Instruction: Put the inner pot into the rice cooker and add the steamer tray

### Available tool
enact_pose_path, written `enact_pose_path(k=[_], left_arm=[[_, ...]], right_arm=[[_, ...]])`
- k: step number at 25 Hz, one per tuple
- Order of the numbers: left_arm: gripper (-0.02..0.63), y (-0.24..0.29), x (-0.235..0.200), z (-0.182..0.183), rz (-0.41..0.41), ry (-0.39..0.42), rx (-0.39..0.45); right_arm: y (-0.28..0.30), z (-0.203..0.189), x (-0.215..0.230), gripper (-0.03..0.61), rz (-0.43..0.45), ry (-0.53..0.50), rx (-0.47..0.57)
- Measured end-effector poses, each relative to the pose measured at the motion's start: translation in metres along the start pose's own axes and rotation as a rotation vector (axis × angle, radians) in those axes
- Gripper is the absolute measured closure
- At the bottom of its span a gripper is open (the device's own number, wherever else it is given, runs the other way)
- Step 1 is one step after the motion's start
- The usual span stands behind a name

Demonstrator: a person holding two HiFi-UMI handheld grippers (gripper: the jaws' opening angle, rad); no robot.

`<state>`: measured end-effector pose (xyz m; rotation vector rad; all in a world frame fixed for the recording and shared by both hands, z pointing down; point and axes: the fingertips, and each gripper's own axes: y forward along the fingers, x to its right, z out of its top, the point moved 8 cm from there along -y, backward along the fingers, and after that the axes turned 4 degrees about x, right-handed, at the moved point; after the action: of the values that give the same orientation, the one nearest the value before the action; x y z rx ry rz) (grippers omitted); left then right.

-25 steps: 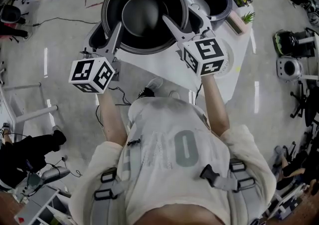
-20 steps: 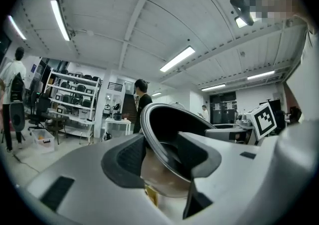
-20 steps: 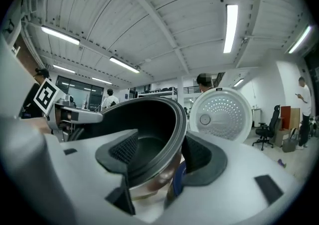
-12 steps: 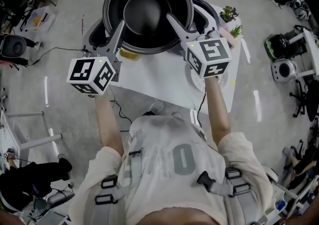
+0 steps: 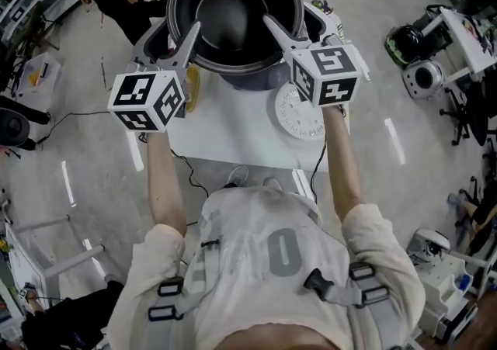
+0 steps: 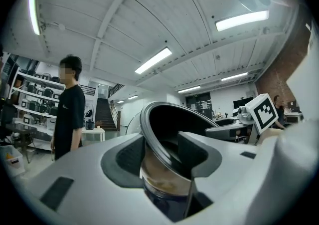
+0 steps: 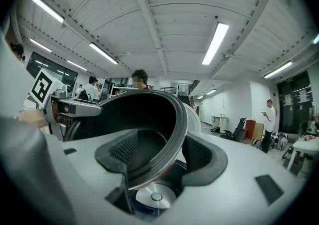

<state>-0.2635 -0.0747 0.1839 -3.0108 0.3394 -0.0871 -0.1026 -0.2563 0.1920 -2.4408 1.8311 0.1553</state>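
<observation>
Where your inner pot (image 5: 235, 19) is: up off the table (image 5: 233, 127), carried between your two grippers over the open rice cooker (image 5: 262, 77), with its dark mouth turned up toward you.
Left gripper (image 6: 160, 155): you have its jaws pinching the pot's rim on your left side, one pad outside the wall and the other inside.
Right gripper (image 7: 158, 158): you have its jaws pinching the rim on the opposite side, again one pad inside and one outside.
Heating plate (image 7: 155, 198): the right gripper view shows it bare and shiny below the pot's rim, so your pot is not seated in the cooker.
Steamer tray (image 5: 301, 112): a white perforated disc that lies flat on the table, just beside the cooker, on your right.
Yellowish thing (image 5: 192, 88): it lies at the table's left edge, near your left gripper; you cannot tell what it is.
Bystander (image 6: 67, 109): a person in a dark shirt stands beyond the table on your left.
</observation>
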Motion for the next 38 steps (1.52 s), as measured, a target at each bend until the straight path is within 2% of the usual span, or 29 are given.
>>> enact_pose_path(k=[5,12,17,24,33,38], left_arm=[[0.414,0.04,0.006,-0.004,-0.061,0.005,-0.041],[0.414,0.074,0.013,-0.029,-0.098,-0.026,-0.138],[0.413,0.093,0.011,-0.052,-0.125,-0.07,-0.21],[0.414,0.115,0.004,-0.08,-0.143,-0.09,-0.28],[0.414,0.132,-0.01,-0.11,-0.144,-0.1,-0.369],[0.413,0.142,-0.012,-0.128,-0.153,-0.083,-0.417]], right_arm=[[0.003,-0.013,0.03,0.299,-0.064,0.034,-0.07],[0.004,-0.035,0.051,0.301,-0.133,0.049,-0.189],[0.01,-0.056,0.062,0.301,-0.156,0.094,-0.278],[0.025,-0.084,0.073,0.307,-0.18,0.142,-0.353],[0.045,-0.111,0.077,0.31,-0.177,0.16,-0.437],[0.05,-0.131,0.078,0.31,-0.204,0.154,-0.472]])
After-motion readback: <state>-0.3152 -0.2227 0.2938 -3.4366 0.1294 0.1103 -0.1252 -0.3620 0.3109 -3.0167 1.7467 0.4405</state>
